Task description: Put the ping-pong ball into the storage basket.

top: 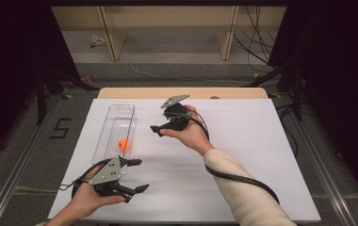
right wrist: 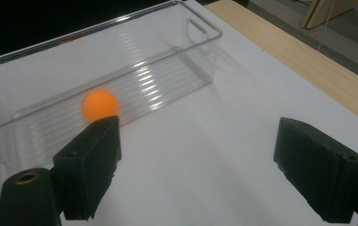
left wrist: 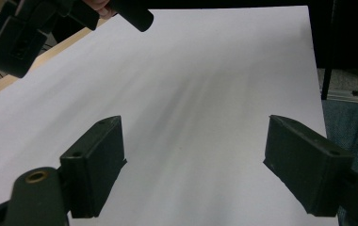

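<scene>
An orange ball (top: 123, 144) (right wrist: 100, 105) lies inside a clear plastic bin (top: 115, 123) (right wrist: 177, 56) on the white table cover, toward the bin's near end. My right gripper (top: 159, 117) (right wrist: 196, 165) hovers just right of the bin. It is open, its jaws are empty and they point at the bin's side wall. My left gripper (top: 139, 175) (left wrist: 193, 165) is at the front left, below the bin's near end. It is open over bare white cover, with nothing between its jaws. The right gripper's body (left wrist: 26, 28) shows at the top left of the left gripper view.
The white cover (top: 243, 141) spans the table, with a wooden edge (top: 182, 92) showing at the back. The right gripper's cable (top: 243, 179) runs along the forearm. Dark stands and cables (top: 280, 75) flank the table on the floor, and wooden shelf legs stand beyond.
</scene>
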`<state>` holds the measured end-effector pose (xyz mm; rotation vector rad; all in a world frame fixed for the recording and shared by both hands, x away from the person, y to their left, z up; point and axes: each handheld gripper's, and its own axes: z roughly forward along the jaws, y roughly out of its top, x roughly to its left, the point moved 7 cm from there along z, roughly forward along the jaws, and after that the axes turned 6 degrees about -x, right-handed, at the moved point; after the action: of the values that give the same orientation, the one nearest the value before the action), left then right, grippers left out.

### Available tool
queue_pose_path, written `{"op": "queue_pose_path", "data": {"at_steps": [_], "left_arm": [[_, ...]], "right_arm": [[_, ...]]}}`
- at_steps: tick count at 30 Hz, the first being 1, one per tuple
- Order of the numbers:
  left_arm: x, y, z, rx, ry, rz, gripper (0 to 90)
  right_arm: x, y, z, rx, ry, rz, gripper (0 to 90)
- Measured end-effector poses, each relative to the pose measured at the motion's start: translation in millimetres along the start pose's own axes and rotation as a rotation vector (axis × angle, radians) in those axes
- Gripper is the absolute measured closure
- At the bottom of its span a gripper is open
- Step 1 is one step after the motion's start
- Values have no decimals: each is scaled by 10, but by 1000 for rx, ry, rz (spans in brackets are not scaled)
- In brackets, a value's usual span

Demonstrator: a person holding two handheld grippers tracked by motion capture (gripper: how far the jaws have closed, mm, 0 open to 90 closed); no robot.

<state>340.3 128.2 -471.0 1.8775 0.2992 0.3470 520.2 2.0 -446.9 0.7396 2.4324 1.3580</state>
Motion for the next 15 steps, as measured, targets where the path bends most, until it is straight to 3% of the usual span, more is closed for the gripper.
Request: {"op": "queue_pose_path", "data": {"at_steps": [15], "left_arm": [[1,-3,0,2,1,-1,200]], "right_arm": [[-131,-212,-246,-13,-31,39,165]]}}
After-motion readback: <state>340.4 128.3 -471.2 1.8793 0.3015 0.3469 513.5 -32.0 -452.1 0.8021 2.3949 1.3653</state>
